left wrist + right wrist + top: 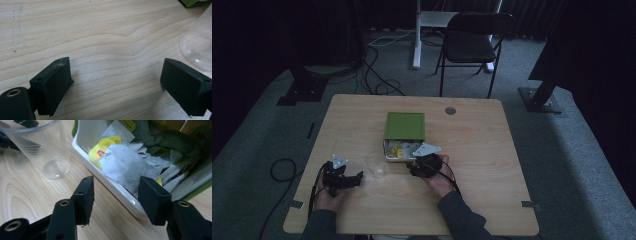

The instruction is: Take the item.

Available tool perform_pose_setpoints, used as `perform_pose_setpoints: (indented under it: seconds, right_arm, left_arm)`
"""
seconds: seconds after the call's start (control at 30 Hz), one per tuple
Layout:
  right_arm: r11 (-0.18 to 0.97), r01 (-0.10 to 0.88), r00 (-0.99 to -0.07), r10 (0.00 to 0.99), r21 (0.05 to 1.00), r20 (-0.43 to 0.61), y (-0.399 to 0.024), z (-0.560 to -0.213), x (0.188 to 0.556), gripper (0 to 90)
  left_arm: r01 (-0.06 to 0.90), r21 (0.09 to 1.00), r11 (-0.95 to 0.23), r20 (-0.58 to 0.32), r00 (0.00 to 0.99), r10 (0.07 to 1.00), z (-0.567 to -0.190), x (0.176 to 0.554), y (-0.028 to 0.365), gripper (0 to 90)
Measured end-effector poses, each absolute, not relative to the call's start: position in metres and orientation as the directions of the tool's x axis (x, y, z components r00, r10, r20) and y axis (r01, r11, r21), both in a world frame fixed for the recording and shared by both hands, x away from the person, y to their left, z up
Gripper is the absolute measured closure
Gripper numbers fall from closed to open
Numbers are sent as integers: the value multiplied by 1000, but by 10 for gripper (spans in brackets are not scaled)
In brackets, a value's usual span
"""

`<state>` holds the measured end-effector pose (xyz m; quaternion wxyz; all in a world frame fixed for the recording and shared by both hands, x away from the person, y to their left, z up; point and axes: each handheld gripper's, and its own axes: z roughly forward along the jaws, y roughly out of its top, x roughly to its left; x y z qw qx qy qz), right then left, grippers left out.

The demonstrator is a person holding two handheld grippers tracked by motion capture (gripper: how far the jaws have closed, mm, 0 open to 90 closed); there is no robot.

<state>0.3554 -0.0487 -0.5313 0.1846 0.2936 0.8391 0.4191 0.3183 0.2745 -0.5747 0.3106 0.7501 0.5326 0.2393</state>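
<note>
Right gripper (113,195) at the box (125,197) of teabags, left gripper (115,82) resting by the cup (197,47).

In the right gripper view the jaws stand apart with nothing between them, straddling the box's white rim at lower centre; just past them lies a teabag (127,167) with a yellow tag, more bags behind, and the cup at upper left. The left gripper view has its jaws wide open over bare table (100,30), the cup at the right edge. The high view adds the layout: both hands at the bottom, the cup between them, the green lid (404,125) behind the box, a chair (472,42) at the top.
</note>
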Motion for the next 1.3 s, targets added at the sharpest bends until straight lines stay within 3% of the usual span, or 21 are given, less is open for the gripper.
perform_pose_setpoints:
  seconds: [0.17,0.47,1.3]
  right_arm:
    - [487,339,-762,644,805,-69,-49,-533,360,488]
    - [500,326,-773,629,802,-78,-53,-531,358,615]
    - [525,282,-793,598,803,-113,-58,-531,330,680]
  left_arm:
    - [650,721,-240,28,318,948,-575,318,274,109]
    - [650,721,-240,28,318,948,-575,318,274,110]
    - [651,720,-238,30,314,949,-575,317,275,110]
